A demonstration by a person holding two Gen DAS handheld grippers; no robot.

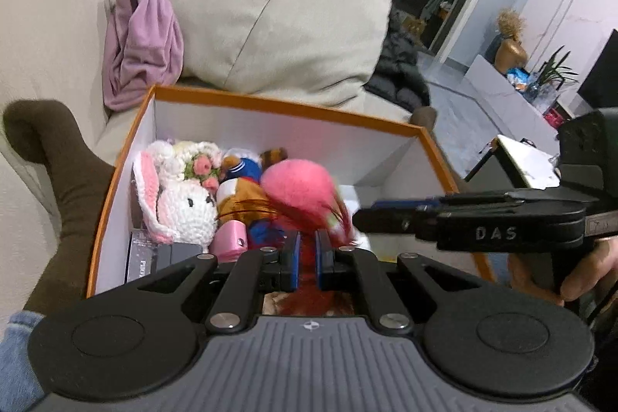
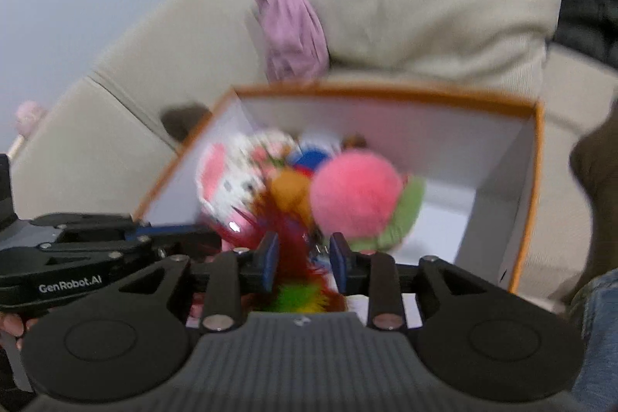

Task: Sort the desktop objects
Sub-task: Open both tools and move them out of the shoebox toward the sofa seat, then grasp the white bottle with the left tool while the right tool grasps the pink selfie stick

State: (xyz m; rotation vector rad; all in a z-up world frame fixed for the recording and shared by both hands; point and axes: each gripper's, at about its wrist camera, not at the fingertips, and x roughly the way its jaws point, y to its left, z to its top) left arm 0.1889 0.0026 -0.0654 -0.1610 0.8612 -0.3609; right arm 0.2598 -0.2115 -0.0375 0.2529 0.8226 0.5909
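An orange-rimmed white box point(image 1: 278, 105) point(image 2: 386, 91) holds a crocheted white bunny point(image 1: 185, 203), a plush figure in blue and orange point(image 1: 241, 180), a pink block point(image 1: 230, 240) and dark small boxes point(image 1: 154, 257). A feather toy with a pink pompom point(image 1: 297, 186) point(image 2: 353, 192) and red feathers hangs over the box. My left gripper point(image 1: 308, 257) is shut on the toy's red feathers. My right gripper point(image 2: 304, 259) stands with jaws apart around the feathers, which are red, green and yellow; the view is blurred. It also shows from the side in the left wrist view point(image 1: 370, 219).
The box sits on a beige sofa point(image 1: 46, 18) by a large cushion point(image 1: 278, 6) and a crumpled lilac cloth point(image 1: 143, 37). A person's leg in a dark sock point(image 1: 65, 172) lies left of the box. A room with furniture lies to the right.
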